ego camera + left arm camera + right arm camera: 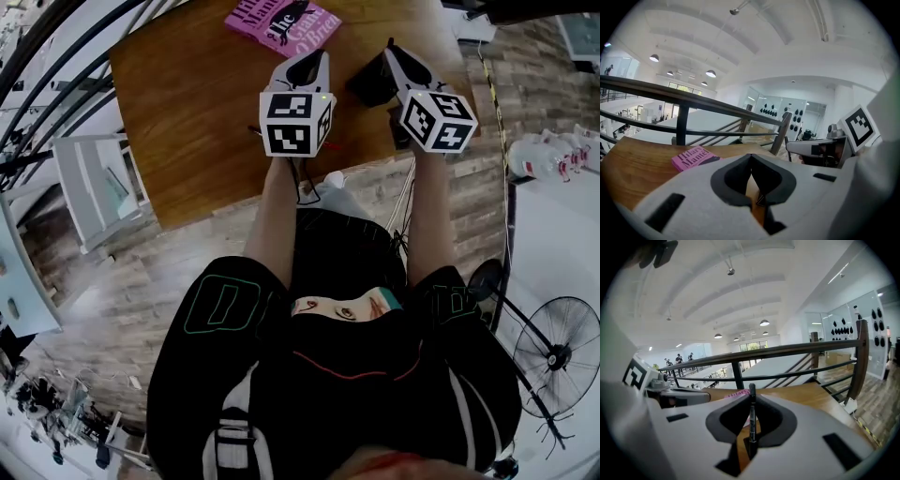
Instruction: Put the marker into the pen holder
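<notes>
The right gripper (751, 398) was clamped on the marker (752, 420), a slim black barrel standing upright between the pads, its top clear above the tips; the left gripper (751, 157) had its jaws together on nothing. Both hung over the near part of the wooden table (187, 112); a pink book (281, 23) lay at the far edge. The marker should handle as light, stiff and smooth (liable to swivel in a narrow pinch); a mid-barrel hold suits it; no view showed the pen holder plainly.
</notes>
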Demonstrator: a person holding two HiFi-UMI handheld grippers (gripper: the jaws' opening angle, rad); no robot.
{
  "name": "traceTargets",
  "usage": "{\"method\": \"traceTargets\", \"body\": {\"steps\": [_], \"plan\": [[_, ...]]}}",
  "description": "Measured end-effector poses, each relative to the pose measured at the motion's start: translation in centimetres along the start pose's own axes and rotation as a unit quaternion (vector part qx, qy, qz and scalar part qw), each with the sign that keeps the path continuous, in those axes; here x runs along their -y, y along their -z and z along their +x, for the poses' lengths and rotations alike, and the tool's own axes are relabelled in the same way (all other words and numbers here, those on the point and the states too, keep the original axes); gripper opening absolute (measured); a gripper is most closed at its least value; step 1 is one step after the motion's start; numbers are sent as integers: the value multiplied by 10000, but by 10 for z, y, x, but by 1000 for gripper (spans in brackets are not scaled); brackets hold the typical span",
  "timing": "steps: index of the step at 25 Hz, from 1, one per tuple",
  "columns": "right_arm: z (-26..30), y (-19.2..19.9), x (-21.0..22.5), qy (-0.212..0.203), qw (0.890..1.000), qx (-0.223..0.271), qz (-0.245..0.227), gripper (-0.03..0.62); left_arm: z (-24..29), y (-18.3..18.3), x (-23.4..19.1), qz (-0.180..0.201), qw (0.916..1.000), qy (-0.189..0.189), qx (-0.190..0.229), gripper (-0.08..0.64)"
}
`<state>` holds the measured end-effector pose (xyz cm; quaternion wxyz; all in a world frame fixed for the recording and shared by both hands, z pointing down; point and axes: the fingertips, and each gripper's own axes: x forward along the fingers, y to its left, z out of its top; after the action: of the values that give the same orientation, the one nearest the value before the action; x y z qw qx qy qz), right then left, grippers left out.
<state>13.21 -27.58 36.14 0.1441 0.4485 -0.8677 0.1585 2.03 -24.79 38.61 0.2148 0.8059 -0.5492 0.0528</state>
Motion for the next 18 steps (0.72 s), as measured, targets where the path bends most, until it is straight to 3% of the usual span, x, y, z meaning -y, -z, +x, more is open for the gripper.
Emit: {"method": "traceTargets", "body": {"steps": [7,18], "plan": [[4,1,18,60,10000,-3,16,46,14,2,6,4,10000,34,-49,9],[1,46,34,161,9989,-275,350,46,20,35,14,-31,9991,71,-424,9]]}}
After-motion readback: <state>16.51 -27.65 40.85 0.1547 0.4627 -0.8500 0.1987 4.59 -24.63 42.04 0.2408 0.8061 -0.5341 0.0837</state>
